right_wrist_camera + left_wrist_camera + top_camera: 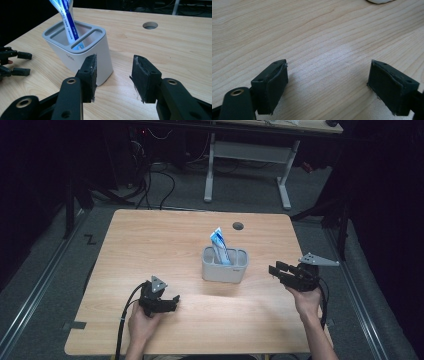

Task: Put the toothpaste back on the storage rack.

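Standing near the table's middle: a grey two-slot holder [225, 265] was seen upright on the wooden table [150, 240], with a blue-and-white tube [219, 245] leaning in its left slot.
Tube top: it was cut off by the upper edge of the right gripper view; its print was too blurred to be read.
Holder interior: the tube's lower end was hidden behind the divider and front wall.
Right gripper [281, 272]: it was held just right of the holder, jaws parted about halfway, nothing gripped; in its own view the holder's near corner was partly covered by one jaw, and contact could not be settled.
Left gripper [172, 302]: it was kept low over bare wood, well apart from the holder, jaws spread wide and empty.
Left gripper view: a pale rounded edge [380, 1] was clipped by the top border and could not be identified with certainty.
Cable hole [238, 226]: it was seen behind the holder.
Surroundings: the room beyond the table was too dark to be made out, apart from a desk frame [247, 155].
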Motion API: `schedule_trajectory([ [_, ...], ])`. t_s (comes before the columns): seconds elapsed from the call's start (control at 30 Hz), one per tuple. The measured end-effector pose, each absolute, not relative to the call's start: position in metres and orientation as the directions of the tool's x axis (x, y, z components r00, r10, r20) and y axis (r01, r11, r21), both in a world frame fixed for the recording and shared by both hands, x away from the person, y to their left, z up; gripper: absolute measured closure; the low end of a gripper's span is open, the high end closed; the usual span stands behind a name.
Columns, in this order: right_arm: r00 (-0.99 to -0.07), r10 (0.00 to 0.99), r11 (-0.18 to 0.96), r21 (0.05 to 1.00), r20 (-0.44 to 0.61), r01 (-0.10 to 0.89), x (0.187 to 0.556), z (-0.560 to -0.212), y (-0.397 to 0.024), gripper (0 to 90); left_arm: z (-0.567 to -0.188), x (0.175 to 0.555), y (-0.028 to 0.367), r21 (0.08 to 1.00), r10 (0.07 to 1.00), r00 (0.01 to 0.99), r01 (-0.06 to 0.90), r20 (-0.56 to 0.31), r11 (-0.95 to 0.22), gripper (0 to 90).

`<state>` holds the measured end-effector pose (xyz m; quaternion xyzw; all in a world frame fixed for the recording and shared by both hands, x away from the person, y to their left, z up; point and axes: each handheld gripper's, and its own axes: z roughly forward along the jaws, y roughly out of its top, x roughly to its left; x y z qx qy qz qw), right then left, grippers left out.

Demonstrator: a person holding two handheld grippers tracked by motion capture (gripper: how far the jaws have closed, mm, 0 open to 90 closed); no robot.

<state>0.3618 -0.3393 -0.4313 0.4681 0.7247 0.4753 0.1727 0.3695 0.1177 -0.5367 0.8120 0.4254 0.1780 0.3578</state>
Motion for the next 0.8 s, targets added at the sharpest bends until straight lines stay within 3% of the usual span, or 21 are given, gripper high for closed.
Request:
schedule_trajectory([
  [0.8,-0.486,0.857,0.172,0.795,0.171,0.582,0.360,-0.482,-0.328,54.9,-0.537,0.369,0.118,0.732,0.818,0.575,0.563,-0.015,-0.382,16.5],
])
